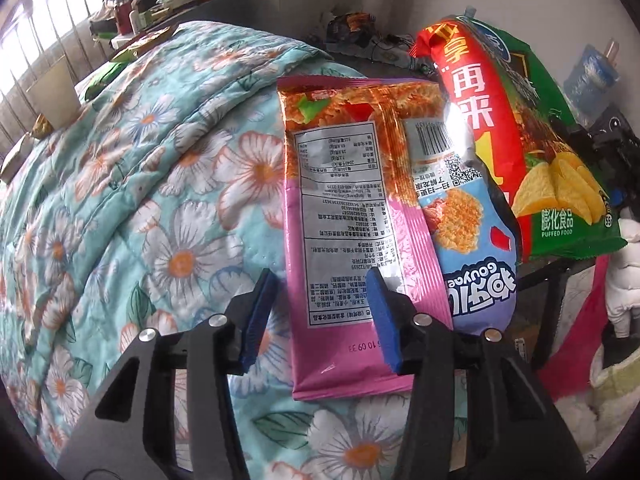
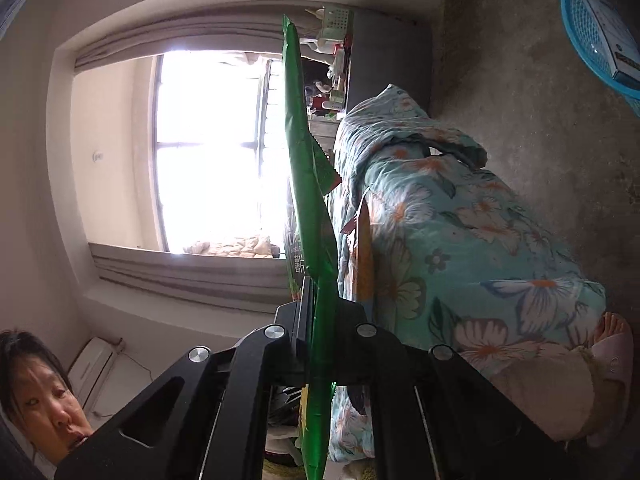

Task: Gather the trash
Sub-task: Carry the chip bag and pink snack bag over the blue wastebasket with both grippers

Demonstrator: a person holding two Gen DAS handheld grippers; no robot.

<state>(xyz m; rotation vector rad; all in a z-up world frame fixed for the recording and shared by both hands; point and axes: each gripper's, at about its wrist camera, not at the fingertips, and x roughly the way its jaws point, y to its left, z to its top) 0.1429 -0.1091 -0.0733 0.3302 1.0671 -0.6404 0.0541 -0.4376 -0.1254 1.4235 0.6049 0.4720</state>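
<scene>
Left wrist: floral quilt (image 1: 140, 184) | left gripper (image 1: 320, 312) apart astride pink wrapper (image 1: 344, 240) | right gripper (image 2: 320, 344) clamps green bag (image 2: 308, 184) | window (image 2: 208, 152)

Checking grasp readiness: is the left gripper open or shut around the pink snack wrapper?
Open. The left gripper has its blue pads apart, straddling the flat pink snack wrapper lying on the floral quilt.

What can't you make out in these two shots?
- Left wrist: the blue wrapper is partly covered by the pink wrapper and the green chip bag.
- Left wrist: items on the far shelf are too small.
- Right wrist: the bag's print, since it is edge-on in the right gripper.
</scene>
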